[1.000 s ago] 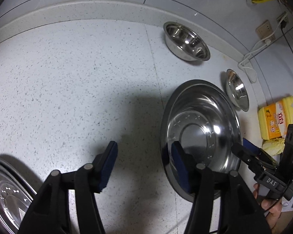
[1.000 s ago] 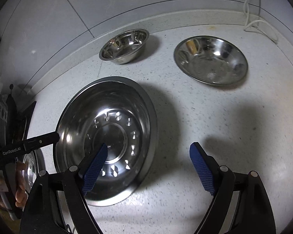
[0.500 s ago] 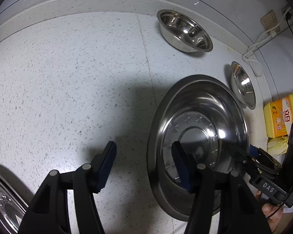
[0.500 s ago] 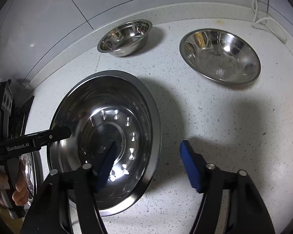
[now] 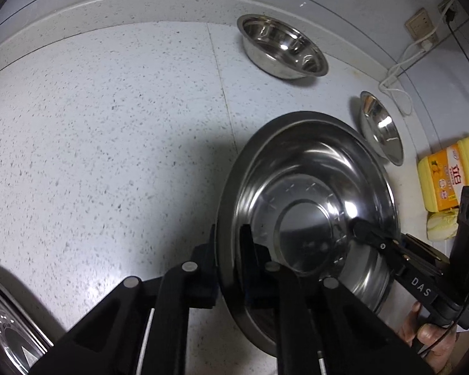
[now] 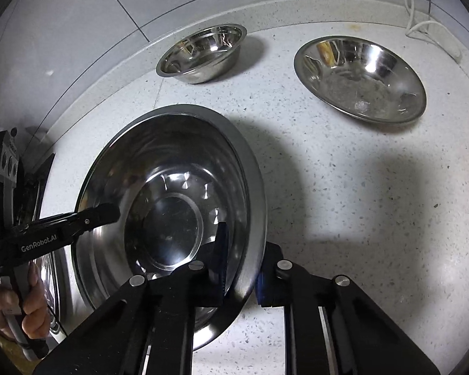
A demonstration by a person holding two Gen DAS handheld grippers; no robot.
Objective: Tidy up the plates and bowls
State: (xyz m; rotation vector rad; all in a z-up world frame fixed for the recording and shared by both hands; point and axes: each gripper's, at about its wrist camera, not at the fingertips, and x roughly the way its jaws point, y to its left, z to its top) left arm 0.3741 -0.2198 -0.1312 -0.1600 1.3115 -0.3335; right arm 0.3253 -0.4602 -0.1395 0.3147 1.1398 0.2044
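Note:
A large steel plate [image 5: 309, 200] lies on the speckled counter; it also shows in the right wrist view [image 6: 172, 187]. My left gripper [image 5: 226, 256] is shut on the plate's left rim. My right gripper [image 6: 242, 265] is shut on its right rim. Each gripper shows in the other's view, the right gripper [image 5: 375, 240] over the plate's right side and the left gripper [image 6: 87, 218] over its left side. A small steel bowl [image 6: 203, 51] and a wider steel bowl [image 6: 359, 78] stand behind the plate.
Another steel plate [image 5: 6, 331] lies at the left near the counter edge. A yellow detergent bottle [image 5: 447, 181] and a white cable [image 5: 397, 75] are at the right by the wall. The wall skirting runs along the back.
Both grippers moved in onto the large plate and closed on its opposite rims. They were open 0.5 s ago.

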